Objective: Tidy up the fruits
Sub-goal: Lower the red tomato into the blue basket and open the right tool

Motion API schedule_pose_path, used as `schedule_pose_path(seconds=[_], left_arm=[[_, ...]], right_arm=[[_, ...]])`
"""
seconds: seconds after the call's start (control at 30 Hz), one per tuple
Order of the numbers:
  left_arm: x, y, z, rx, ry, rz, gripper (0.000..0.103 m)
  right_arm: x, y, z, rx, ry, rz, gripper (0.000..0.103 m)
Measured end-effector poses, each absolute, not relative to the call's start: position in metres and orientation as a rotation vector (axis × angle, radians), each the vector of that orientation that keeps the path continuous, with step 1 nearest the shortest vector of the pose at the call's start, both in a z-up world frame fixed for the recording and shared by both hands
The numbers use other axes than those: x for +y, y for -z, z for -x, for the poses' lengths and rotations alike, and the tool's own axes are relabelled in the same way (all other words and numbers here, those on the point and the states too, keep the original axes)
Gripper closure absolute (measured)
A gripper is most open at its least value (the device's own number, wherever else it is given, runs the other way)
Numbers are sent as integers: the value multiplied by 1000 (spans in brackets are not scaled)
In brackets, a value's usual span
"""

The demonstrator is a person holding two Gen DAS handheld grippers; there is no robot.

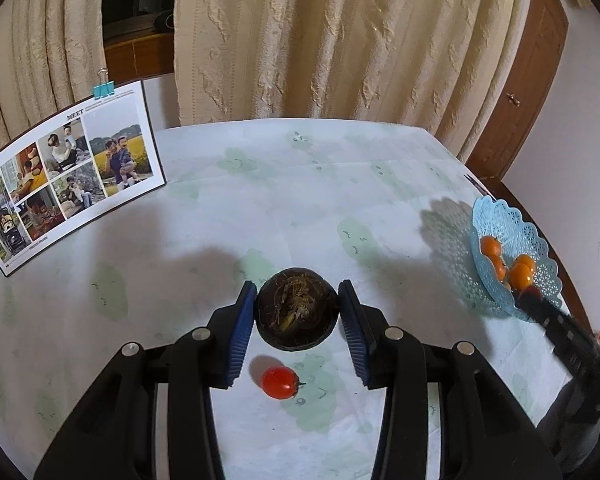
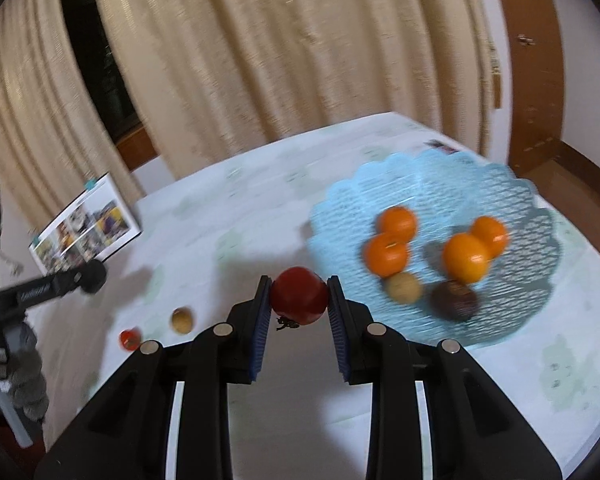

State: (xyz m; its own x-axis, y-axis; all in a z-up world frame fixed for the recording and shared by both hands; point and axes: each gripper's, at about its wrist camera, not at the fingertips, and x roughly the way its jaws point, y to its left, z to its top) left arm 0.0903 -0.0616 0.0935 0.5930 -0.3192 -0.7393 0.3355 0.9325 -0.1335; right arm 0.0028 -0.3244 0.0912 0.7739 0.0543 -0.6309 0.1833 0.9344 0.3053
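Note:
My left gripper holds a dark brown round fruit between its blue pads, above the table. A small red tomato lies on the cloth beneath it. My right gripper is shut on a red tomato and holds it left of the light blue lace basket. The basket holds several oranges, a tan fruit and a dark fruit. The basket also shows in the left wrist view, with my right gripper reaching to it.
A photo calendar stands at the table's back left. A small tan fruit and a small red tomato lie on the cloth left of my right gripper. Curtains hang behind the table. The table edge runs close to the basket's right.

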Motion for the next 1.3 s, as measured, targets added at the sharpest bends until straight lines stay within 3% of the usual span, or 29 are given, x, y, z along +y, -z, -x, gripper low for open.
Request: schedule_pose_path(seconds=[0.33,0.37,0.43,0.87,0.97,1.3], left_arm=[[-80,-90,-83,858,400,-54,60],[-83,-90,-82,858,404,-58,60],[-88,-90,-80,858,409,-65,60],[-153,-90,-66,862,508,-130,60],[-176,-90,-61,860,547,-154,60],[-245,-86,-48,847,650,-223,60]], right_arm=[[-370,-83,-1,666,200,-393,73],[-373,-81,0,663,212,-399,70],[-380,-80,4,644,237,-421,54],[-414,-81,51,531,358,-463,54],[-420,-79,62,503,390,-476,48],[-433,-71,77,463,451,-496,43]])
